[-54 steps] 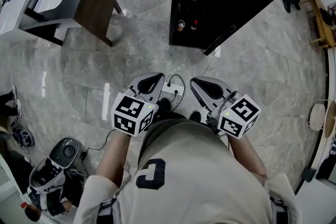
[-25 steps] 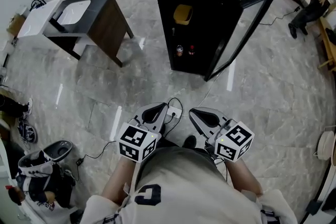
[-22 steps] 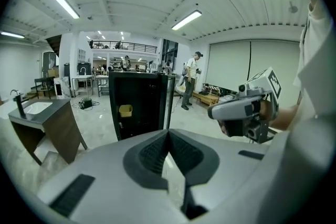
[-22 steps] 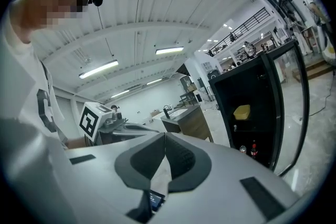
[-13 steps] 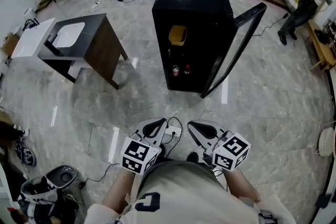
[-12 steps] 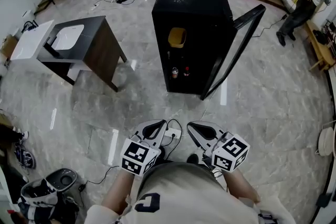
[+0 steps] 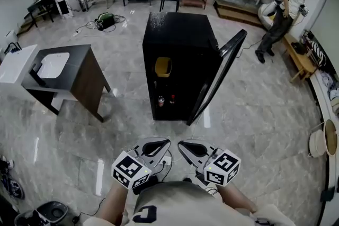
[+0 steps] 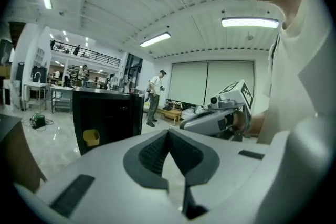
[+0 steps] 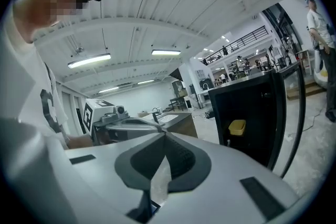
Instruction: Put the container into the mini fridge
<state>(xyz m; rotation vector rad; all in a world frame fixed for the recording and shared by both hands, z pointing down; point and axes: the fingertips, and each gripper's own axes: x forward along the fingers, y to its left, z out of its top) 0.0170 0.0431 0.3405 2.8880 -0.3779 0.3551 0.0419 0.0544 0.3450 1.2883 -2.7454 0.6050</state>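
Observation:
The black mini fridge (image 7: 177,39) stands on the floor ahead of me with its door (image 7: 217,79) swung open to the right. A yellow container (image 7: 162,66) sits on an upper shelf inside, above two small bottles (image 7: 165,99). It also shows as the yellow container (image 8: 91,137) in the left gripper view and the yellow container (image 9: 237,126) in the right gripper view. My left gripper (image 7: 163,142) and right gripper (image 7: 181,144) hang side by side close to my body, well short of the fridge. Both are shut, with nothing between the jaws.
A dark table with a white basin (image 7: 53,65) stands to the left of the fridge. A person (image 7: 283,5) stands at the back right near a wooden bench (image 7: 299,58). Desks and chairs line the back. A power strip and cable (image 7: 165,160) lie by my feet.
The head view has lifted, so the fridge looks farther off and more of the room shows. Both grippers stay shut near my body. The yellow container has not moved.

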